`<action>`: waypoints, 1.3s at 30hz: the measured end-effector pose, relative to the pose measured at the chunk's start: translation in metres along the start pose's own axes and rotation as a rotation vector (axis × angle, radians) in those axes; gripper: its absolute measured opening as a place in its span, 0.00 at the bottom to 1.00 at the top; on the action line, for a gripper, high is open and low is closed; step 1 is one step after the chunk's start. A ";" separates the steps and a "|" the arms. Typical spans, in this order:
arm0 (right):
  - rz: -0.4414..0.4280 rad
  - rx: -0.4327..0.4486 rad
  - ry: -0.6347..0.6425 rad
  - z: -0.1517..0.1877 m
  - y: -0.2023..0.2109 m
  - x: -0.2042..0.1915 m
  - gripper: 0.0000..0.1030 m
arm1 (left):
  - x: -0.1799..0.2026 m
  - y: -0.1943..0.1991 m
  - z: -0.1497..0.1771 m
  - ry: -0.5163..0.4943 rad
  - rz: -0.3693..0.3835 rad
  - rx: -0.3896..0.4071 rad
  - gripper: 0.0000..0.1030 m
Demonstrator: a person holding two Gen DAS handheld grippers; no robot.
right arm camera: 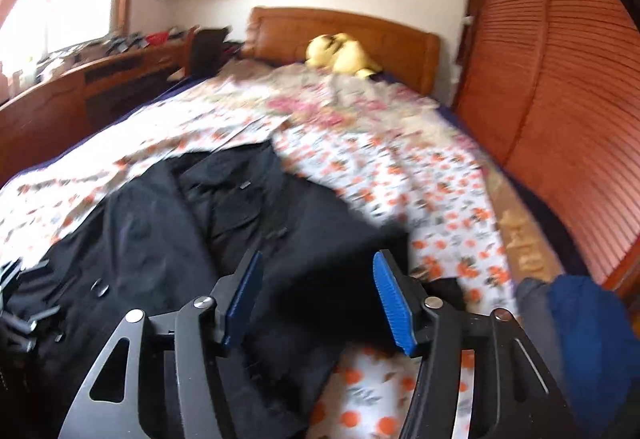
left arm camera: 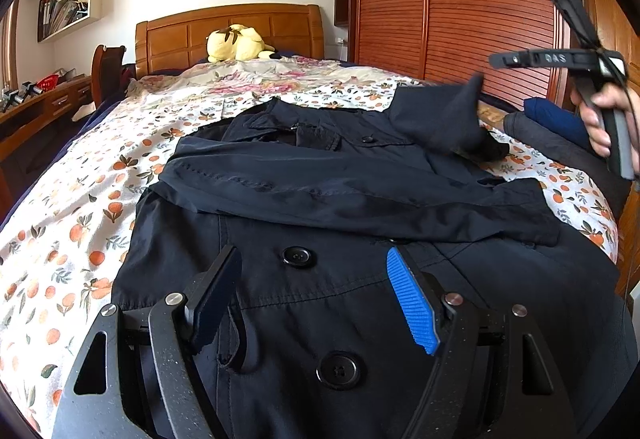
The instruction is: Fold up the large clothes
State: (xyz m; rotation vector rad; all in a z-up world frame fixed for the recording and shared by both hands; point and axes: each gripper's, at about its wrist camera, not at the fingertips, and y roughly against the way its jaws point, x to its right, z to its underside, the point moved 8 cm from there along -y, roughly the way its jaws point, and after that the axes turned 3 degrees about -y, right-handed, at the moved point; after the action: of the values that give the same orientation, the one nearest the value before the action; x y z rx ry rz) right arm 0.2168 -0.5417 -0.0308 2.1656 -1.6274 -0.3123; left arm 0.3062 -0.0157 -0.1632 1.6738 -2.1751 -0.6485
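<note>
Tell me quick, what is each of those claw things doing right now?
Left gripper: open, holding nothing, above the dark coat.
Right gripper: open, holding nothing.

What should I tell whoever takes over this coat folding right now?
Left gripper: open, over the coat's buttoned front, holding nothing.
Right gripper: open, nothing between its pads, above the right sleeve.
Coat: lies front up on the bed, collar towards the headboard.
Done: left sleeve lies folded across the chest.
Left: right sleeve is still bunched at the coat's side; lay it flat, then fold the body.
</note>
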 end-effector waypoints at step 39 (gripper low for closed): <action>0.293 -0.280 -0.071 0.038 -0.120 0.079 0.06 | -0.011 0.029 -0.019 0.038 0.034 0.076 0.74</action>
State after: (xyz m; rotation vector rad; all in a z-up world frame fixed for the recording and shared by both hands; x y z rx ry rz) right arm 0.3274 -0.5963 -0.1135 1.7033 -1.7910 -0.4989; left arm 0.2951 -0.0015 -0.1316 1.6681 -2.2229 -0.5267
